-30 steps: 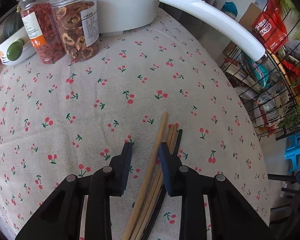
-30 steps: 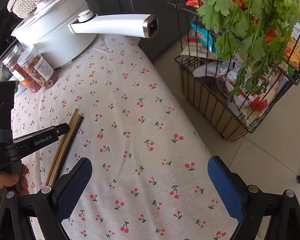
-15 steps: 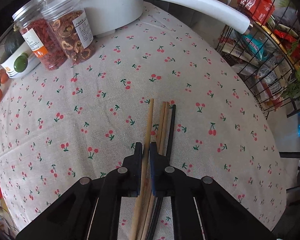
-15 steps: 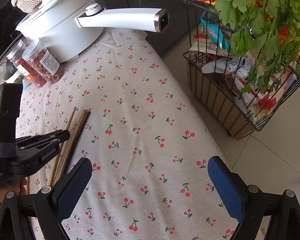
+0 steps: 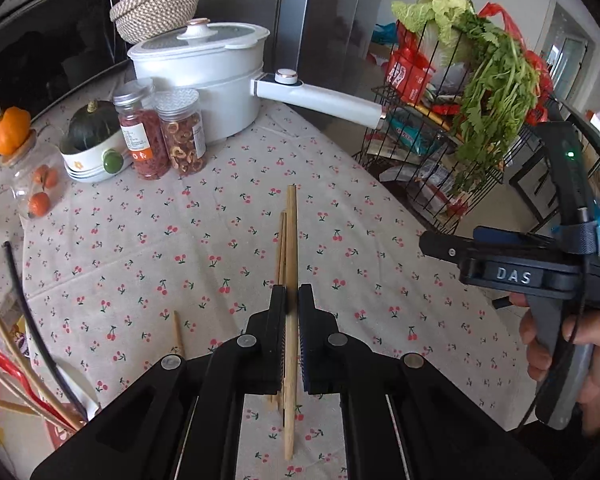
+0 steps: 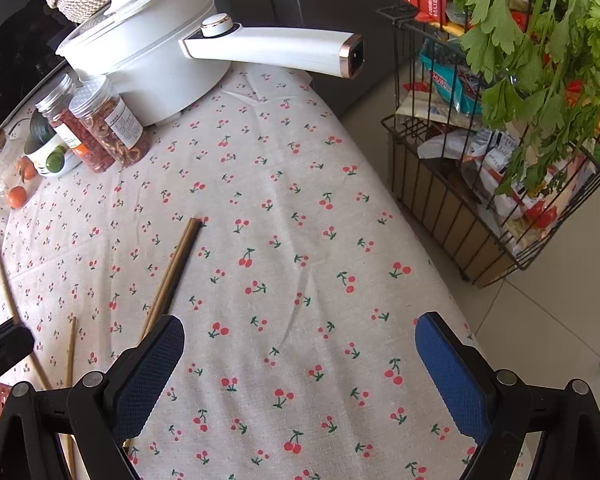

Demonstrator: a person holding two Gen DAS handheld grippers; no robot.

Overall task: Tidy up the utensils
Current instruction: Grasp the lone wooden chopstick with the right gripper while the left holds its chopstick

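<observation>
My left gripper (image 5: 293, 292) is shut on a pale wooden chopstick (image 5: 291, 236), which it holds lifted above the cherry-print tablecloth (image 5: 204, 240). Two more chopsticks (image 6: 174, 268), brown and dark, lie side by side on the cloth. Another wooden chopstick (image 6: 71, 354) lies nearer the left edge. A holder (image 5: 64, 432) at the lower left carries several sticks and a red utensil. My right gripper (image 6: 300, 322) hovers over the cloth near the table's right side, wide open, with nothing between its blue pads (image 6: 448, 372).
A white pot (image 5: 204, 80) with a long handle (image 6: 272, 50) stands at the back, two jars (image 5: 180, 136) of dried goods in front of it. A wire rack (image 6: 460, 208) with greens and packets stands off the table's right edge.
The left gripper closed on one chopstick and rose with it off the cloth, leaving the others lying there. The right gripper stayed open and hardly moved.
</observation>
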